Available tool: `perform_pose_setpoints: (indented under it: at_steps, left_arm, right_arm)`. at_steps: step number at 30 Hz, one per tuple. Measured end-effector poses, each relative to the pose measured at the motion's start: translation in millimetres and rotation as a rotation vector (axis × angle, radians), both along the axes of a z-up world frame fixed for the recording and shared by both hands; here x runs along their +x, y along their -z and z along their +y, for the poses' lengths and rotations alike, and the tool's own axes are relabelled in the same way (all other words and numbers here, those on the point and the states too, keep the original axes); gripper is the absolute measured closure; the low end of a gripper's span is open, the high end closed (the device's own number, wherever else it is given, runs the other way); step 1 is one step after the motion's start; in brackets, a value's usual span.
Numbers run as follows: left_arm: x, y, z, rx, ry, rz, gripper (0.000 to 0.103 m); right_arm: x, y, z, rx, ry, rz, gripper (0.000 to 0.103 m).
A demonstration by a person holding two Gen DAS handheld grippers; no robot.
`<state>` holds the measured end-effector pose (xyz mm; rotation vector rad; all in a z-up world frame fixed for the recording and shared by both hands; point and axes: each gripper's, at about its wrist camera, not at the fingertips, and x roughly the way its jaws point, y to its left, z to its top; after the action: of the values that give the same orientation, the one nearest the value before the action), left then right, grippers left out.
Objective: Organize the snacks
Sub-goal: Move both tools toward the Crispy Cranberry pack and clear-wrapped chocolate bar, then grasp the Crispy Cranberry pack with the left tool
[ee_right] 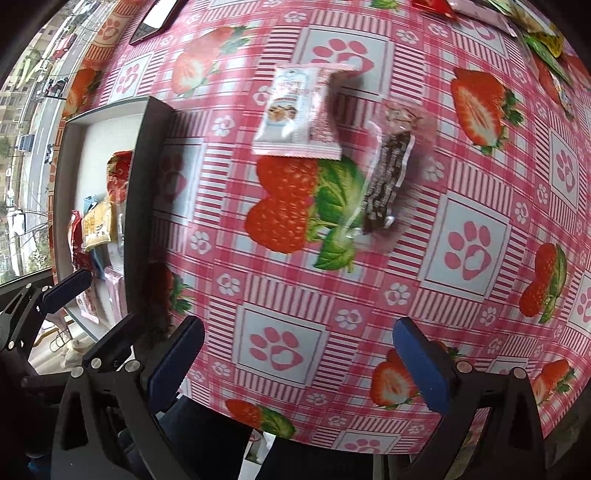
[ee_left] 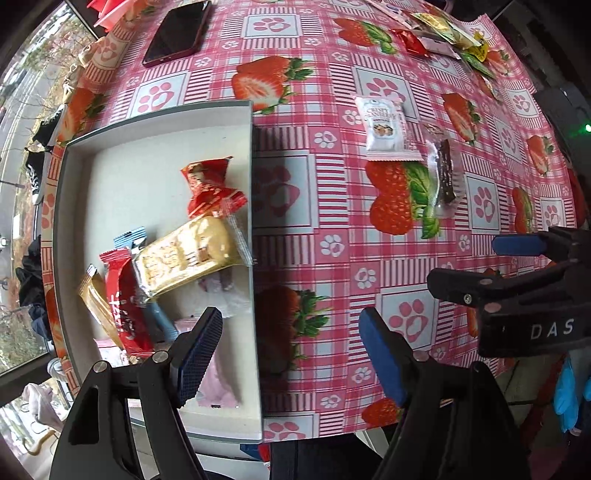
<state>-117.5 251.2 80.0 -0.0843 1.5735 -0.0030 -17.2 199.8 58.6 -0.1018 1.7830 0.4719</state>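
A white box (ee_left: 255, 258) at the left holds several snacks, among them a gold pack (ee_left: 184, 254) and red packs (ee_left: 210, 188). A white cranberry snack pack (ee_left: 386, 129) and a clear-wrapped dark bar (ee_left: 445, 175) lie on the strawberry tablecloth to its right. My left gripper (ee_left: 291, 354) is open and empty over the box's near right wall. My right gripper (ee_right: 299, 362) is open and empty above bare cloth, nearer than the white pack (ee_right: 291, 110) and the dark bar (ee_right: 388, 177). The box also shows in the right wrist view (ee_right: 144, 184).
A dark phone (ee_left: 177, 31) lies at the far left. Several more wrapped snacks (ee_left: 439, 33) are scattered at the far right of the table. The right gripper (ee_left: 524, 266) shows in the left wrist view. The table's near edge (ee_right: 325, 443) is close below the fingers.
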Motion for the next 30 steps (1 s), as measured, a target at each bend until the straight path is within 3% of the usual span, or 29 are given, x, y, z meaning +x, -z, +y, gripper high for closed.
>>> perform_pose_setpoints:
  at_steps: [10, 16, 20, 24, 30]
  left_arm:
    - [20, 2, -57, 0.015, 0.010, 0.017, 0.024]
    - [58, 1, -55, 0.003, -0.081, 0.008, 0.024]
    - [89, 5, -47, -0.006, -0.137, 0.003, 0.024]
    - [118, 15, -45, -0.017, -0.170, 0.004, 0.024]
    - [158, 38, -40, -0.087, -0.235, 0.018, 0.024]
  right_arm:
    - [18, 25, -112, -0.067, 0.072, 0.024, 0.000]
    - [14, 48, -158, -0.140, 0.056, 0.032, 0.000]
    - [5, 65, -180, -0.166, 0.050, 0.067, 0.000]
    - [-5, 63, -178, -0.197, 0.004, 0.020, 0.000]
    - [6, 60, -195, -0.198, 0.007, 0.023, 0.000]
